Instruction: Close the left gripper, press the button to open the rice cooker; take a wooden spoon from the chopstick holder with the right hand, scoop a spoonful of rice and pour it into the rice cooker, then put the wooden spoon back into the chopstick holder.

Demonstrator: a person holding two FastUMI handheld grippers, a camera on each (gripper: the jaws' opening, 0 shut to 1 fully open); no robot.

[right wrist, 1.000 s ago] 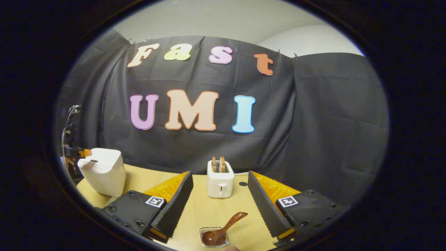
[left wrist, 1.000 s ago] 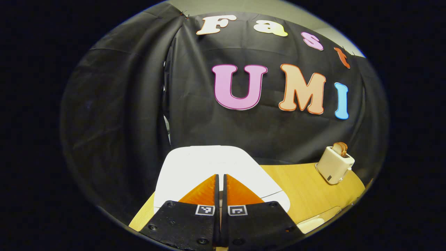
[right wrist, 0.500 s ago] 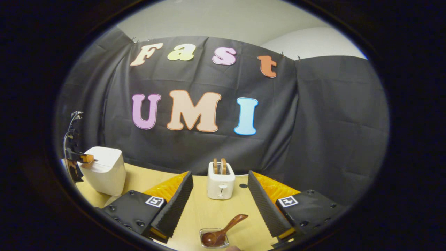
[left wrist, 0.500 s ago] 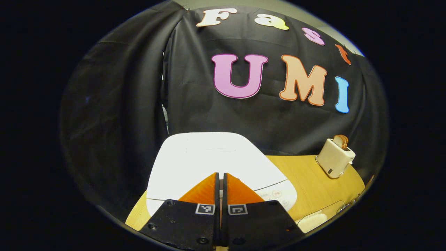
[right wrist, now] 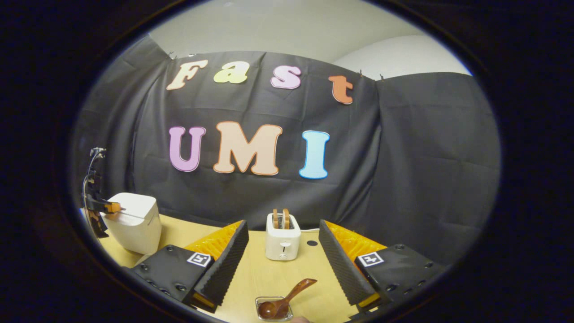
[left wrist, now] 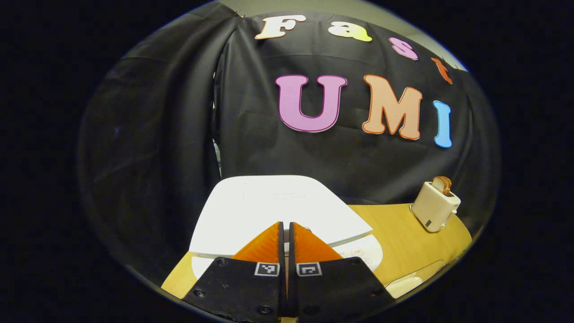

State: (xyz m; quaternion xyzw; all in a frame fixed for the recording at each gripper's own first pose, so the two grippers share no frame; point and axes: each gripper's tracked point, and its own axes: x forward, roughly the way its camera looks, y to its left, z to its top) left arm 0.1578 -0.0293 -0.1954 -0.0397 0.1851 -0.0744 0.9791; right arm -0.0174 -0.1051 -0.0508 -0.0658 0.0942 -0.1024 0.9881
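Note:
The white rice cooker (left wrist: 273, 206) sits close in front of my left gripper (left wrist: 285, 223), which is shut with its tips over the cooker's front edge. The lid stands a crack above the body, and the control panel (left wrist: 358, 255) shows under its rim. In the right gripper view the cooker (right wrist: 136, 224) stands at the far left with the left gripper (right wrist: 107, 207) at its top. My right gripper (right wrist: 282, 223) is open and holds nothing. Below it the wooden spoon (right wrist: 287, 298) rests with its bowl in a clear holder (right wrist: 274, 309).
A white toaster (right wrist: 282, 237) with bread slices stands at the back of the wooden table (right wrist: 264, 273); it also appears in the left gripper view, toaster (left wrist: 435, 206). A pale shallow container (left wrist: 408, 282) lies at the table's near right edge.
The cooker's lid has come up a crack from the body, showing a gap at its front. My left gripper stays shut over it. The right gripper has hardly moved.

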